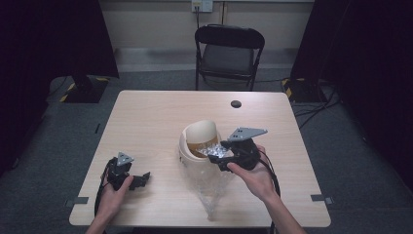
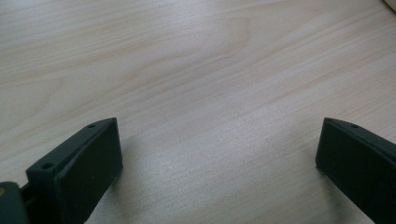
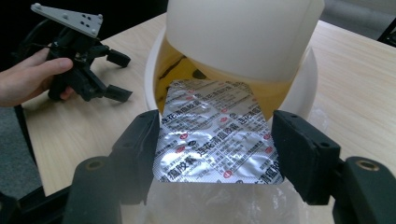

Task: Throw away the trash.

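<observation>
A cream swing-lid bin (image 1: 198,137) stands mid-table with a clear plastic bag (image 1: 212,190) spread under and in front of it. My right gripper (image 1: 220,156) is shut on a silver blister pack (image 1: 213,150) at the bin's mouth. In the right gripper view the blister pack (image 3: 217,140) spans the gap between the jaws of the right gripper (image 3: 217,138), and its far edge reaches under the tilted lid (image 3: 243,32) into the amber interior. My left gripper (image 1: 144,179) rests low on the table at the front left, open, and holds nothing. The left gripper (image 2: 219,149) faces bare wood (image 2: 210,70).
A small black round cap (image 1: 236,103) lies near the table's far edge. A black folding chair (image 1: 229,53) stands beyond the table. The left gripper (image 3: 119,77) and its hand sit well left of the bin. Dark curtains flank the room.
</observation>
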The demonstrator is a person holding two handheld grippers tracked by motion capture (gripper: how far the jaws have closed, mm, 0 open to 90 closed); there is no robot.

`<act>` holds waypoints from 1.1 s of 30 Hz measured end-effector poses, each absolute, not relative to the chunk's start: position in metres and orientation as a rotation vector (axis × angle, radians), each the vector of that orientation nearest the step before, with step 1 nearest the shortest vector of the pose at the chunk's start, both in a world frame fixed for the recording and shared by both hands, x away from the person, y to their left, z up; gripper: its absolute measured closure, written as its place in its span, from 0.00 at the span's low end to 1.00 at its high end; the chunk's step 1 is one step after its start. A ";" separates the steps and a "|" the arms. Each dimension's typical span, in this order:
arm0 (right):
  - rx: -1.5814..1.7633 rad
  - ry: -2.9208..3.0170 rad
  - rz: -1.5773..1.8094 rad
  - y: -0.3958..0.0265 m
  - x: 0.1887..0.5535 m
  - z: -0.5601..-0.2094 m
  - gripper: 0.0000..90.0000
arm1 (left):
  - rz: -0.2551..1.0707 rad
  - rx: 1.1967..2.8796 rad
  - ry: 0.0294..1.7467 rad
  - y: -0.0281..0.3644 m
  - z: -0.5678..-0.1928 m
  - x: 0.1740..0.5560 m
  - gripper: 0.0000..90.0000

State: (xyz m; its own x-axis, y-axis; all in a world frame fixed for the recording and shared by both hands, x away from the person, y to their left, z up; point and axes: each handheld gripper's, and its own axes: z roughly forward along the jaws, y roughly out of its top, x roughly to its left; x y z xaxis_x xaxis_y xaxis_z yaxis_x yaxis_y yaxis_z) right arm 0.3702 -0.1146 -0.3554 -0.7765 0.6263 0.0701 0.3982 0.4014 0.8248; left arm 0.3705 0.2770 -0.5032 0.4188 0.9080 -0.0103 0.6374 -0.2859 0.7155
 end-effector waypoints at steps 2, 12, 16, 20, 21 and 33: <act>0.915 2.409 1.319 -0.115 0.373 -0.356 0.38 | 0.535 2.027 1.304 0.277 -0.503 0.371 0.00; 0.947 2.393 1.345 -0.112 0.382 -0.353 0.38 | 0.536 2.028 1.303 0.277 -0.503 0.371 0.00; 0.940 2.378 1.340 -0.109 0.384 -0.354 0.37 | 0.535 2.027 1.304 0.277 -0.503 0.371 0.00; 0.982 2.342 1.314 -0.108 0.389 -0.357 0.31 | 0.535 2.028 1.304 0.277 -0.503 0.371 0.00; 0.982 2.339 1.313 -0.108 0.390 -0.357 0.31 | 0.535 2.028 1.304 0.277 -0.503 0.371 0.00; 1.010 2.312 1.333 -0.117 0.394 -0.361 0.28 | 0.535 2.027 1.304 0.277 -0.503 0.371 0.00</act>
